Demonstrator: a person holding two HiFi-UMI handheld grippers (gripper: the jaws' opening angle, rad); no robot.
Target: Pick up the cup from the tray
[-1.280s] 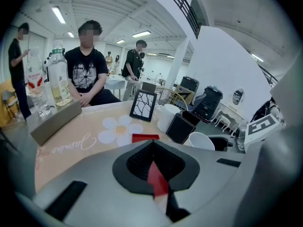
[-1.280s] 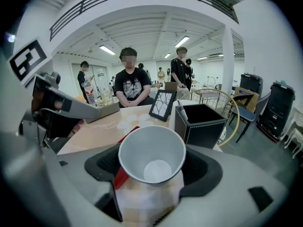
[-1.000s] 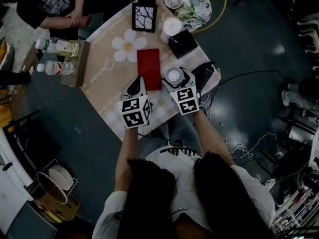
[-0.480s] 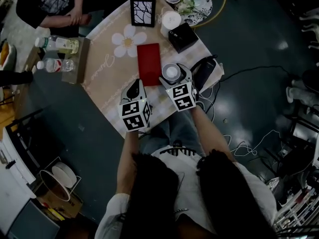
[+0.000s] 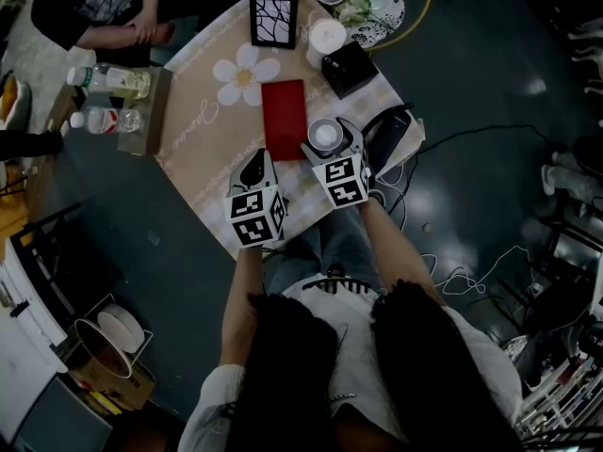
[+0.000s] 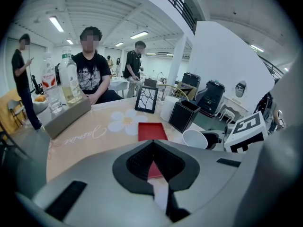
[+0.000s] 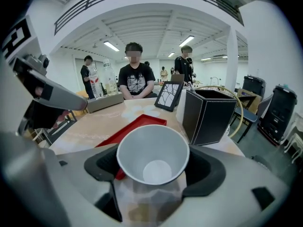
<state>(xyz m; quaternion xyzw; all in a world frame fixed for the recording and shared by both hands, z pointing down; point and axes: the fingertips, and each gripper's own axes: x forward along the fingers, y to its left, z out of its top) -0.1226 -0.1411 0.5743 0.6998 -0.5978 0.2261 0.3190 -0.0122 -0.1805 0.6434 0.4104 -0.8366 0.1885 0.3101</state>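
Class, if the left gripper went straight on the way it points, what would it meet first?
The left gripper would probably meet the tray first, straight ahead of its jaws. Height is unclear; passing above it, the frame comes next.

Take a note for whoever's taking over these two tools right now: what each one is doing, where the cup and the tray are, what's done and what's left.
Right tool: shut on the white cup; the cup is empty, its mouth open toward the camera.
Left tool: shut, nothing in it, held by the near end of the red tray.
Tray: flat on the table, with nothing on it.
Cup: off the tray, just beside its right edge.
Done: cup gripped and clear of the tray.
Left: whether the cup is clear of the tabletop cannot be told; if not, probably just raise it, keeping the grip steady.
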